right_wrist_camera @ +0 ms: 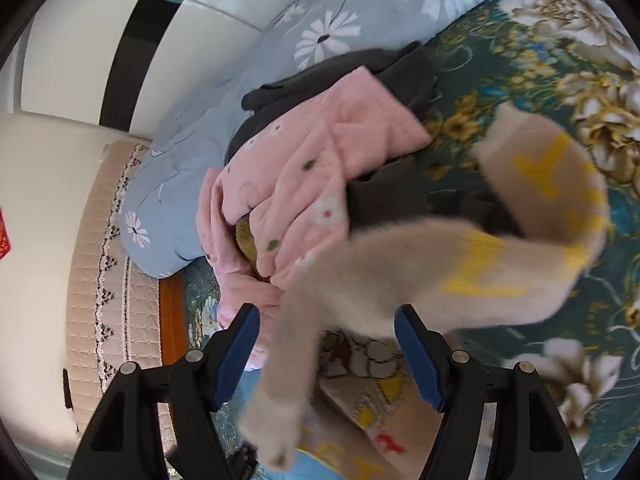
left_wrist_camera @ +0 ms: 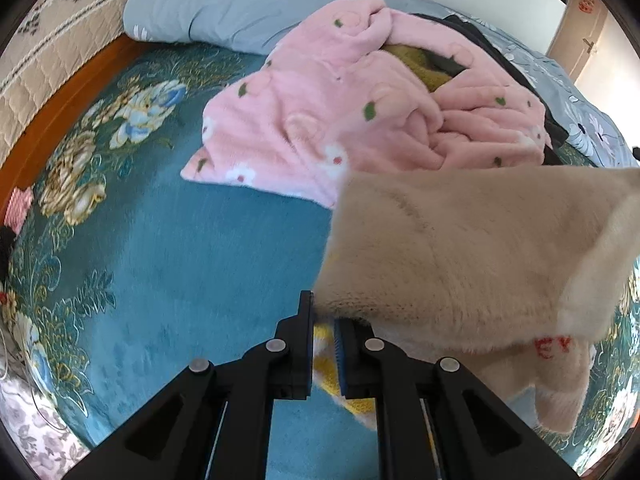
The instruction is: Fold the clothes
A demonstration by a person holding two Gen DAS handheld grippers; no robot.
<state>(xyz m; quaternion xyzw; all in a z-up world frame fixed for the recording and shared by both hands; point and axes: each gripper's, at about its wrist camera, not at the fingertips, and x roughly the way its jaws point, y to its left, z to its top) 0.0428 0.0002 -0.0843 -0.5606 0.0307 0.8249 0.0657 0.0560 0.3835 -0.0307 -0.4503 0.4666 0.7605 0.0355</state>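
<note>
While the left gripper pinches the sweater hem w/ jaws nearly closed on the fabric, the beige knit hangs lifted above the teal bedspread, to the right of the jaws. In the right view the right gripper stands wide, nothing clamped; a sleeve dangles between its fingers, blurred, w/ the yellow-lettered body beyond.

Judgement: step in hand looks like spreading the sweater flat before folding. To do it well, keep the left pinch firm, close the right jaws on the opposite hem or shoulder, not the loose sleeve, then pull taut & lay it on the bare near-left bedspread, clear of the pile.

Farther off: pink fleece heaped on dark clothes, something olive tucked inside. Behind, grey daisy pillow & headboard.

Containers: none visible; unfolded clothes just sit in a heap on the bed.
</note>
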